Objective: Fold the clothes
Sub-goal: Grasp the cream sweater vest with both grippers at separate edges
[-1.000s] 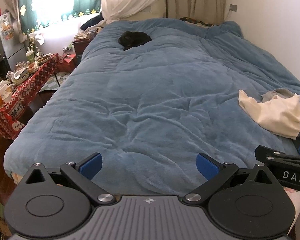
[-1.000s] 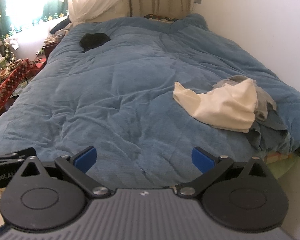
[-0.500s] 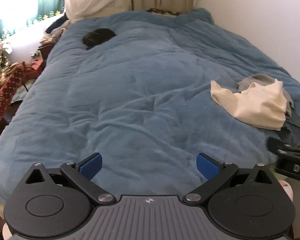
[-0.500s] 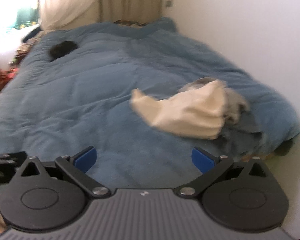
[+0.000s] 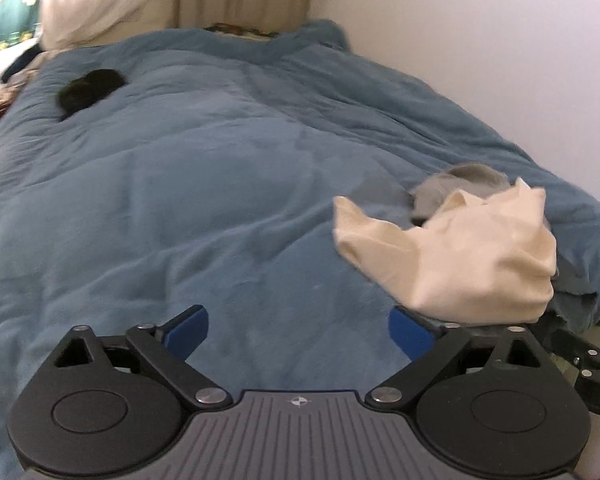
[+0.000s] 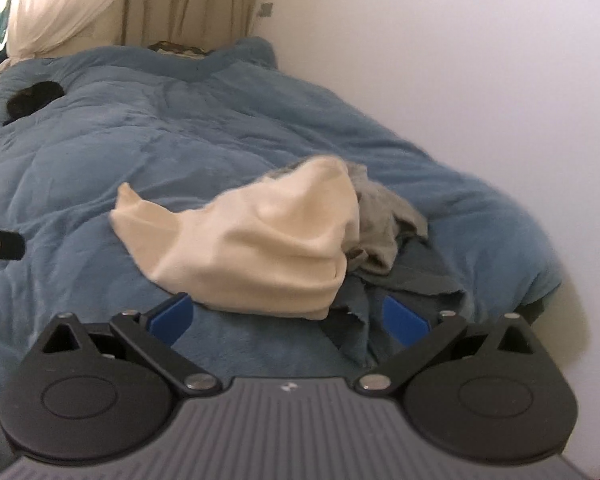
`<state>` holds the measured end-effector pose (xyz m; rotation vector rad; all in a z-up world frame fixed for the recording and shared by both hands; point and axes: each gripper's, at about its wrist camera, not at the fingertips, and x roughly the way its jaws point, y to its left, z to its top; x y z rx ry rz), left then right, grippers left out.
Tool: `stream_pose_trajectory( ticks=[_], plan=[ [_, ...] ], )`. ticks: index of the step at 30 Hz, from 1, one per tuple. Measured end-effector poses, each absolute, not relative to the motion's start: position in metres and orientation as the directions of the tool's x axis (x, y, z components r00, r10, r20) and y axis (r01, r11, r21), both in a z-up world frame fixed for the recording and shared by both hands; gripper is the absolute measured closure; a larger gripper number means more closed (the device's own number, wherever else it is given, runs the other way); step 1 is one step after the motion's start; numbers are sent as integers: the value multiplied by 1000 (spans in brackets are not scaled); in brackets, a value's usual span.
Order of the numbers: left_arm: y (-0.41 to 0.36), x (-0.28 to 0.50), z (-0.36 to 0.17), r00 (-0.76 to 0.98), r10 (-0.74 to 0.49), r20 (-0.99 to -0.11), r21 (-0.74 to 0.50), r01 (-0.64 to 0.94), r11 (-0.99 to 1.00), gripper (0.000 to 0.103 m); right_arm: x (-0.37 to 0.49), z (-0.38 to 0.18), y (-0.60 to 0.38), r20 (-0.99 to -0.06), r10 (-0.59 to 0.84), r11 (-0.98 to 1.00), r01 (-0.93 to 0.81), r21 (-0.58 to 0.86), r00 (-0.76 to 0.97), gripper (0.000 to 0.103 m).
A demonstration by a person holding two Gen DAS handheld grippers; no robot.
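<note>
Nearby, blue duvet (image 5: 204,200), black bundle (image 5: 88,94), white wall (image 6: 440,80)

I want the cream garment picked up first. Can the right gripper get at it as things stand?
Probably yes. The right gripper is open and empty, and the cream garment lies on top of the pile just ahead of it, with only bare blue duvet between. The grey garment sits behind, not blocking.

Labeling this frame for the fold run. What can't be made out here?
- Grey garment: mostly hidden under the cream garment in both wrist views; type unclear.
- Dark blue-grey cloth: partly under the pile, its near end behind the right gripper; hard to tell from the duvet.
- Black lump, far end of bed: small and blurred.
- Left gripper, jaws closing on nothing: the right gripper is cut off at the left wrist view's right edge.
</note>
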<state>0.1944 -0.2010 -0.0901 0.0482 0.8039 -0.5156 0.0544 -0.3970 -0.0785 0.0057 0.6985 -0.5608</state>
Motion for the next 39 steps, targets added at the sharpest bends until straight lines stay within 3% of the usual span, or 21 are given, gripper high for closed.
stream_pose_trajectory(
  ticks=[4,10,13,22,24,27,28,30,32,39],
  plan=[
    [-230,218,-105,535,-487,-690,-205,500,841,11,64,-99,-426,-618,-460,866,477,-153,637,1],
    [-280,243,-130,590,-421,-689,-34,554,832,15,79,-117,-452,-564,-462,872,467,-147,685,1],
    [-293,259,-138,556,-450,-699,-79,565,821,15,87,-120,-460,-541,-440,884,452,-120,716,1],
    [-312,280,-155,498,-477,-724,-141,570,809,16,111,-136,-480,-603,-356,901,433,-20,714,5],
    [-314,277,-156,478,-495,-725,-158,584,796,25,115,-139,-480,-607,-361,902,431,-33,708,9],
    [-317,271,-156,469,-520,-714,-178,596,783,57,117,-140,-479,-609,-371,900,433,-51,701,25],
    [-318,268,-154,476,-522,-708,-173,599,781,63,117,-141,-479,-609,-369,902,429,-51,703,35],
    [-318,263,-151,497,-522,-693,-163,598,785,88,116,-140,-479,-609,-360,906,421,-47,707,52],
    [-317,260,-147,506,-526,-684,-172,589,790,89,114,-139,-477,-602,-363,904,424,-43,712,67],
    [-285,249,-120,545,-547,-635,-229,544,807,91,98,-115,-464,-568,-326,918,396,0,756,74]
  ],
)
